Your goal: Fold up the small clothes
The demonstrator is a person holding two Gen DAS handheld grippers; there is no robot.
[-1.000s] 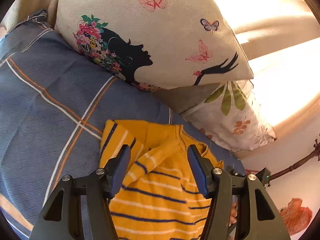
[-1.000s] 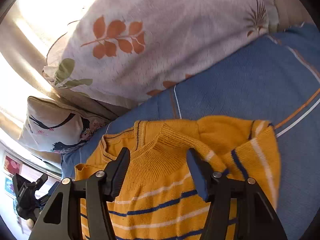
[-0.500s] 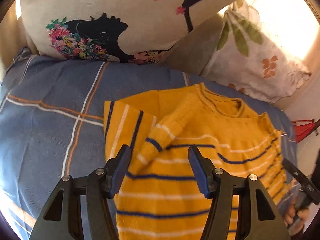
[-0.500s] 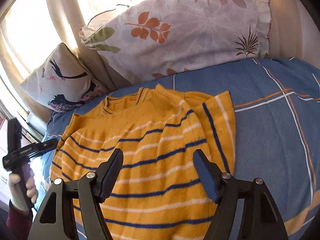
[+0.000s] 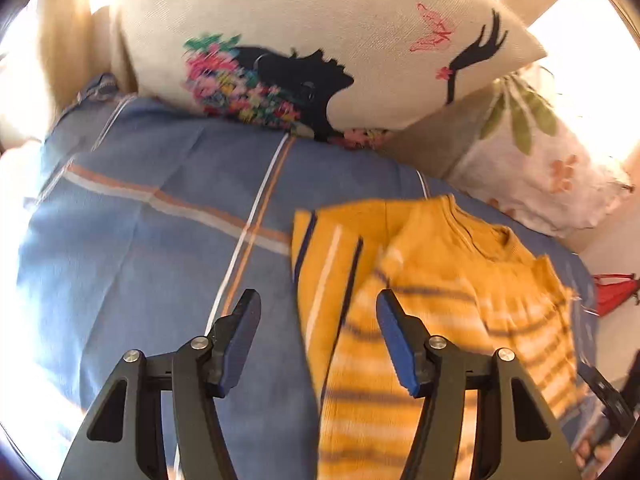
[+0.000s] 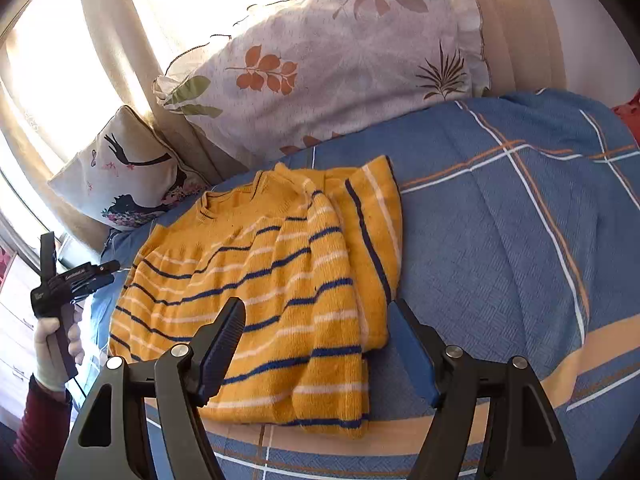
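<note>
Right wrist view, sweater beyond open fingers (untouched), on bedspread

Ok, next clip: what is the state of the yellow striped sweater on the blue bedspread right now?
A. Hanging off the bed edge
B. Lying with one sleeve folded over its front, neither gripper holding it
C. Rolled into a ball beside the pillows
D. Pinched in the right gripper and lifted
B: the yellow striped sweater lies flat on the blue bedspread, a sleeve folded across it; the right gripper and left gripper hover open above.
</note>
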